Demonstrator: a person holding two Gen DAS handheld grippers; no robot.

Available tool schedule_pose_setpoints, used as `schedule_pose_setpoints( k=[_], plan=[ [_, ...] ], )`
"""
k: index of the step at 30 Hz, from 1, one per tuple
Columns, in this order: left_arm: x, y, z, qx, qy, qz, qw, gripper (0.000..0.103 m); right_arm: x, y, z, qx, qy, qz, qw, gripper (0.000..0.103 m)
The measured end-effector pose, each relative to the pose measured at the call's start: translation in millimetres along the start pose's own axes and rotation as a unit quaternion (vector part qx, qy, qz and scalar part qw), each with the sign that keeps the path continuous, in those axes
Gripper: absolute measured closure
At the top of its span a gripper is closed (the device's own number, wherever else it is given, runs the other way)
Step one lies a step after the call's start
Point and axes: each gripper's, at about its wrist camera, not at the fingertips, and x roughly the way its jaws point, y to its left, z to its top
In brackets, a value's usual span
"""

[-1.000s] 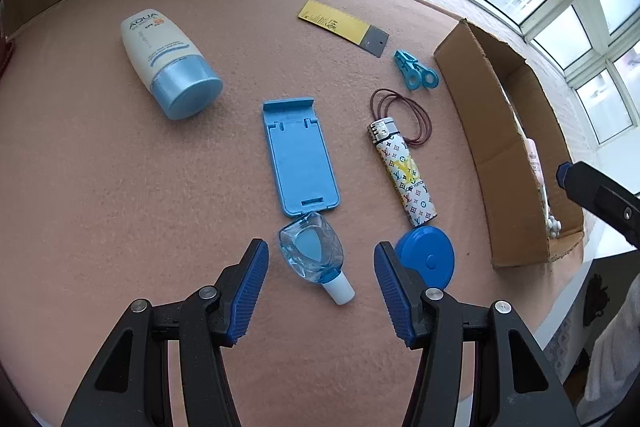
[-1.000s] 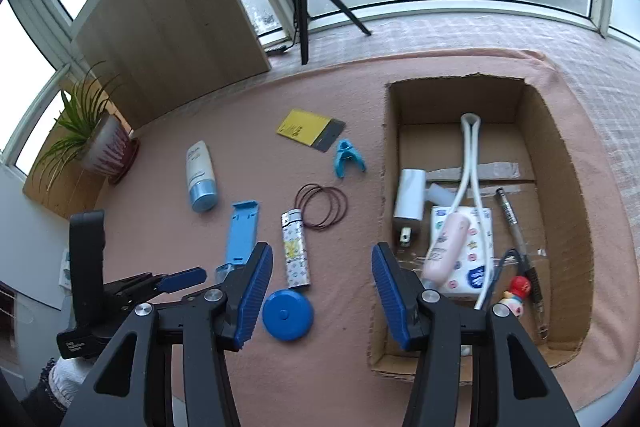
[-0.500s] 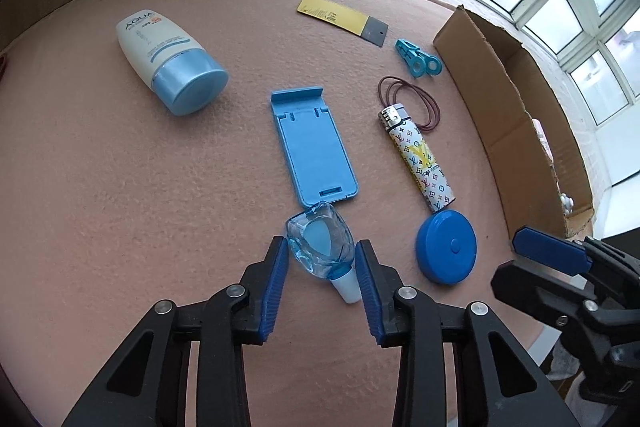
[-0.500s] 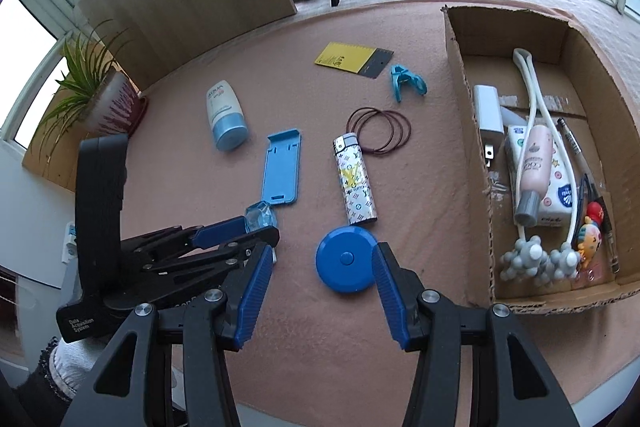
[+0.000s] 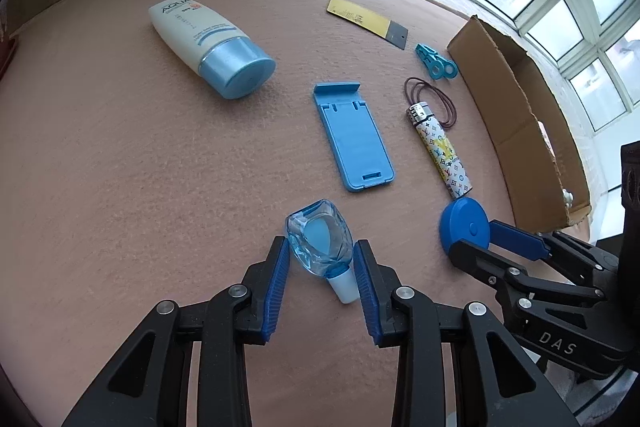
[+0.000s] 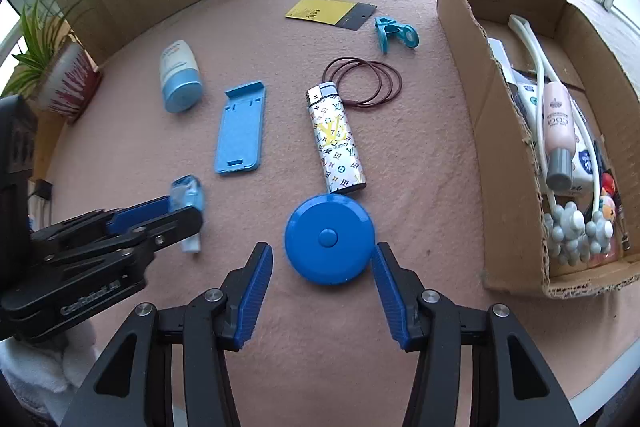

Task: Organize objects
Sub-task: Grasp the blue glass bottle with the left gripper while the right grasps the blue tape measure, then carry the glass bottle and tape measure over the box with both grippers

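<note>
Bare cloth (lighter to box)

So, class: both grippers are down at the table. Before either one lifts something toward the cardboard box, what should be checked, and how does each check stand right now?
1. Left gripper around the small blue bottle: ok. Its jaws have just been closing, with a pad on each side of the bottle.
2. Firm grip on that bottle: cannot tell.
3. Right gripper lined up on the round blue case: ok.
4. Right jaws closed on the case: not ok, gaps show on both sides.
5. Patterned lighter clear of the case: not ok, they look to be touching.
6. Room in the cardboard box: cannot tell, it is crowded.
</note>
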Motion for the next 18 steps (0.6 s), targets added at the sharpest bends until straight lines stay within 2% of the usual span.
schedule_pose_setpoints(
  k=[4,10,14,18],
  plan=[
    [-1.6,5.6,-1.6,-0.007,-0.001,-0.004,1.0000,0.067,8.7,3.7,2.1,-0.010,0.013,-0.017,1.000,0.055],
    [-2.8,8.0,-2.6,-0.011,-0.003,-0.007,0.9999,0.067,12.1,14.6,5.2,-0.044,0.009,-0.049,0.998,0.055],
    [-4.7,7.3,-2.4,-0.015,-0.005,-0.011,0.9998,0.067,11.2,19.7,2.0,-0.066,0.008,-0.055,0.996,0.056],
    [-7.2,5.2,-1.1,-0.018,-0.006,-0.017,0.9997,0.067,7.6,14.1,-1.9,-0.061,0.009,-0.045,0.997,0.057]
  ],
)
